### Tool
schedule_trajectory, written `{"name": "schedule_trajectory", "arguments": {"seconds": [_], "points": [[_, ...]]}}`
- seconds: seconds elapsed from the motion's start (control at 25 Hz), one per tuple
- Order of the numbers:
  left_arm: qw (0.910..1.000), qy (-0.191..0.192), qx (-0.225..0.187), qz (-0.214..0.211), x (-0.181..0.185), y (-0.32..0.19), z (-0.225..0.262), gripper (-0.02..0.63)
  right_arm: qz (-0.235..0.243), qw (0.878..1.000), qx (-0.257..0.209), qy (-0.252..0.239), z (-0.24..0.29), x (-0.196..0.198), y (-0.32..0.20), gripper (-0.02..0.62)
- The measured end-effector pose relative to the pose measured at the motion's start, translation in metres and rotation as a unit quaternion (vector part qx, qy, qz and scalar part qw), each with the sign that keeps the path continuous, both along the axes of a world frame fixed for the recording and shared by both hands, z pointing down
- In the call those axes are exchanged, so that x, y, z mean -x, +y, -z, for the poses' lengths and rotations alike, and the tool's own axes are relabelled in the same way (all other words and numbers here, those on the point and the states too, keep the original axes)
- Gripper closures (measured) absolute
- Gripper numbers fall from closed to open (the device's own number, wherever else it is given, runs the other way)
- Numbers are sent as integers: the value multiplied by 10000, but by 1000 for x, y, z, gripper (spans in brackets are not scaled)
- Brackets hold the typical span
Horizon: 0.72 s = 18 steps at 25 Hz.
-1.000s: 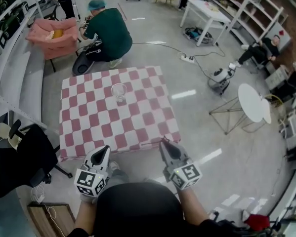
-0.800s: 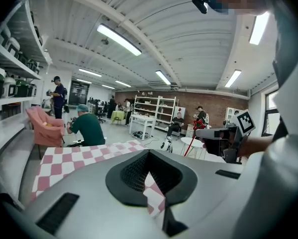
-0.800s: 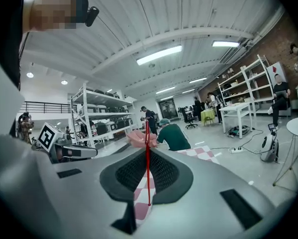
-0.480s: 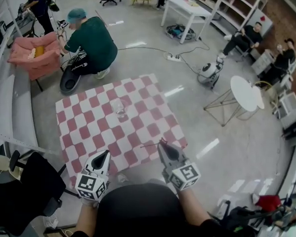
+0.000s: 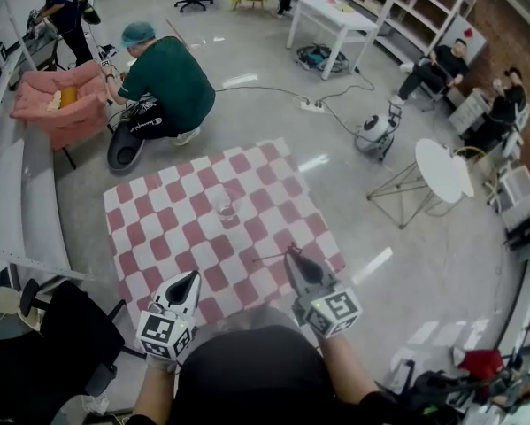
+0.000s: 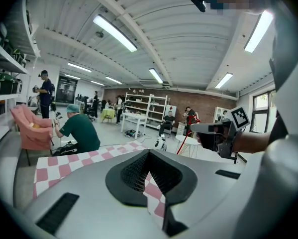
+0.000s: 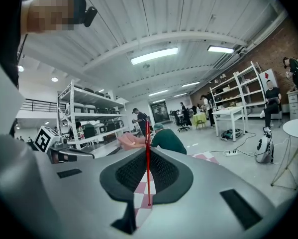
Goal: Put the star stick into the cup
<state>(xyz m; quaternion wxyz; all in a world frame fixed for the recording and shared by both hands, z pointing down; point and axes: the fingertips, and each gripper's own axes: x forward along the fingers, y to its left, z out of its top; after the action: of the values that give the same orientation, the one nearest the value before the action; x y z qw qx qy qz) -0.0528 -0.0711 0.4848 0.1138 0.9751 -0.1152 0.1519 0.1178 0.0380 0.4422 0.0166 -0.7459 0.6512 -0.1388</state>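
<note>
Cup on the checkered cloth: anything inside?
Cup looks empty through its clear wall; too small to be sure. The star stick is clamped in the right claw, not inside.

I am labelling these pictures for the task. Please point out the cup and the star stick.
cup [image 5: 223, 205]: head view, on its clear glass wall.
star stick [image 7: 148, 158]: right gripper view, on the middle of its red shaft.

Thin red stick [image 7: 148, 173], star end too small to make out. Small clear cup [image 5: 224, 205], far on the red-and-white checked table [image 5: 158, 228], contents too tiny to tell.
</note>
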Motion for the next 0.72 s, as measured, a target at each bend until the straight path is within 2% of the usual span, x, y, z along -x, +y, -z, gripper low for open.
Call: {"name": "schedule_trajectory", "arguments": {"seconds": [0.12, 0.36, 0.72], "points": [[9999, -28, 16, 170, 0, -4, 1, 566, 281, 9993, -196, -130, 6, -1, -14, 568], [9973, -63, 36, 732, 3, -19, 2, 566, 716, 9974, 9, -68, -3, -22, -45, 568], [9862, -253, 91, 1634, 17, -26, -1, 566, 1372, 9901, -204, -213, 9, -47, -100, 568]]}}
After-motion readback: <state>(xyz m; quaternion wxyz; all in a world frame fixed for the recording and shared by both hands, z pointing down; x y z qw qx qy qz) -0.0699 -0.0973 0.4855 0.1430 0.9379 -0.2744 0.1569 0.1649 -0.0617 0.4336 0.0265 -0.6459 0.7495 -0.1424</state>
